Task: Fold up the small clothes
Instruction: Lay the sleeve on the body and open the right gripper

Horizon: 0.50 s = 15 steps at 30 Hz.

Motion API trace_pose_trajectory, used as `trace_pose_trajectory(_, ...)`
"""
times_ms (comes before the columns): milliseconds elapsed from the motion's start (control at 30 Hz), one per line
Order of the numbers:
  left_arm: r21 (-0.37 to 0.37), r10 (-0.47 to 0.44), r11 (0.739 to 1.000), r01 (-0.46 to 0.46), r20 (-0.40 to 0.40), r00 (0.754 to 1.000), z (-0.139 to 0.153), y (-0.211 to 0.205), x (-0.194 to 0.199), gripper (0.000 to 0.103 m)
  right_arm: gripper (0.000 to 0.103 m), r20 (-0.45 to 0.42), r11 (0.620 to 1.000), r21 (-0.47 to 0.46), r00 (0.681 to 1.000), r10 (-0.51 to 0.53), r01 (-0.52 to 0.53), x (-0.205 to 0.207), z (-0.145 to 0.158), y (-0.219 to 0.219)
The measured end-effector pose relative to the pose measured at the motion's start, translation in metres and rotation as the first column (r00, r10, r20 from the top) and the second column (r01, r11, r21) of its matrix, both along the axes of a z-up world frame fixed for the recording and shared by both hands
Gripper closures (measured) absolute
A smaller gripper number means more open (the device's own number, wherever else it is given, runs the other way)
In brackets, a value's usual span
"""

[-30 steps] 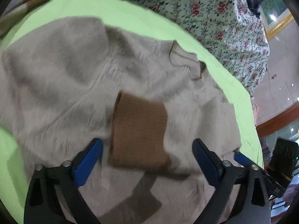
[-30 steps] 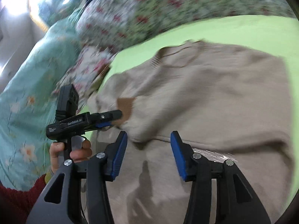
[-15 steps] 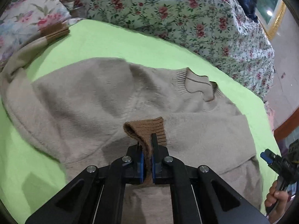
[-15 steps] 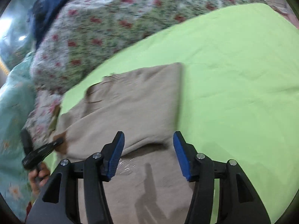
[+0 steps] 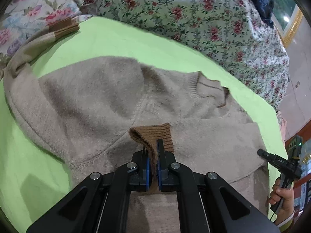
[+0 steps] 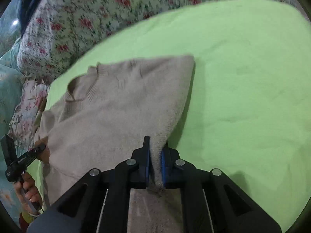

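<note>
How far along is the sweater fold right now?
Done: one sleeve lies folded across the beige sweater, its brown cuff on the chest. In hand: the left claw is shut on that cuff; the right claw pinches the sweater's side edge. Left: the other sleeve still trails onto the floral bedding, and the body isn't folded.

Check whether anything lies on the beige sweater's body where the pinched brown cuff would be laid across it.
Nothing visible does. The left gripper is shut on the brown ribbed knit cuff, and the beige knit sweater lies bare on the green sheet; its other sleeve trails off to the far side.
</note>
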<state>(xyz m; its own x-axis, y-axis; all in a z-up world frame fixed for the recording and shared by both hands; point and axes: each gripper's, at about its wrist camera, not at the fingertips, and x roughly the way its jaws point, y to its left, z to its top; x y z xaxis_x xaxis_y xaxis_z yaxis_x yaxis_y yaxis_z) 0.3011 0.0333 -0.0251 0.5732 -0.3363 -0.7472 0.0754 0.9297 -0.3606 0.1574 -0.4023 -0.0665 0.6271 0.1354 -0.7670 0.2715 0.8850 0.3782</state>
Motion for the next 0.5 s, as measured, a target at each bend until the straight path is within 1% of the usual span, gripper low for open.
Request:
trace_pose_trajectory(67, 0.008, -0.015, 1.0, 0.015, 0.001, 1.0, 0.0, -0.005, 0.001, 0.099, 0.093, 0.006, 0.998, -0.058, 0.999, -0.033, 0.034, -0.005, 0.006, -0.004)
trace_pose_trajectory(100, 0.033, -0.018, 0.999, 0.018, -0.004, 1.0, -0.003, -0.008, 0.002, 0.098, 0.093, -0.012, 0.998, -0.059, 0.999, -0.034, 0.034, -0.005, 0.003, -0.005)
trace_pose_trajectory(133, 0.067, -0.016, 0.998, 0.017, -0.018, 1.0, -0.009, -0.01, 0.004, 0.098, 0.088, -0.036, 0.998, -0.055, 0.999, -0.041, 0.039, -0.004, -0.002, -0.007)
trace_pose_trajectory(167, 0.083, -0.015, 0.996, 0.018, -0.035, 0.999, -0.013, -0.01, 0.005, 0.097, 0.084, -0.056, 0.996, -0.056, 0.996, -0.067, 0.063, -0.006, -0.006, -0.009)
trace_pose_trajectory(200, 0.083, -0.017, 0.996, 0.021, -0.055, 0.998, -0.018, -0.009, 0.006, 0.095, 0.073, -0.059, 0.995, -0.058, 0.994, -0.088, 0.085, -0.01, -0.005, -0.01)
trace_pose_trajectory(233, 0.079, -0.016, 0.997, 0.02, -0.056, 0.998, -0.018, -0.006, 0.004, 0.091, 0.064, -0.049, 0.994, -0.06, 0.994, -0.099, 0.096, -0.015, -0.002, -0.01)
trace_pose_trajectory(267, 0.074, -0.016, 0.997, 0.02, -0.051, 0.999, -0.016, -0.003, 0.001, 0.09, 0.059, -0.031, 0.992, -0.063, 0.993, -0.111, 0.109, -0.02, 0.004, -0.009)
trace_pose_trajectory(300, 0.071, -0.011, 0.997, 0.014, -0.043, 0.999, -0.013, 0.003, -0.004, 0.089, 0.051, 0.005, 0.991, -0.062, 0.993, -0.122, 0.122, -0.03, 0.013, -0.007)
trace_pose_trajectory(333, 0.07, -0.007, 0.997, 0.01, -0.037, 0.999, -0.01, 0.007, -0.007, 0.089, 0.046, 0.029, 0.991, -0.055, 0.992, -0.122, 0.123, -0.035, 0.018, -0.005)
trace_pose_trajectory(400, 0.083, 0.012, 0.997, -0.011, -0.02, 1.0, -0.002, 0.021, -0.013, 0.088, 0.044, 0.08, 0.993, -0.029, 0.991, -0.108, 0.111, -0.047, 0.029, 0.002)
trace_pose_trajectory(467, 0.104, 0.028, 0.994, -0.028, 0.001, 1.0, 0.006, 0.032, -0.016, 0.082, 0.044, 0.111, 0.997, 0.005, 0.991, -0.071, 0.071, -0.056, 0.036, 0.014)
trace_pose_trajectory(500, 0.125, 0.049, 0.991, -0.051, 0.014, 0.999, 0.012, 0.043, -0.016, 0.071, 0.044, 0.122, 0.999, 0.024, 0.991, -0.047, 0.044, -0.06, 0.038, 0.021)
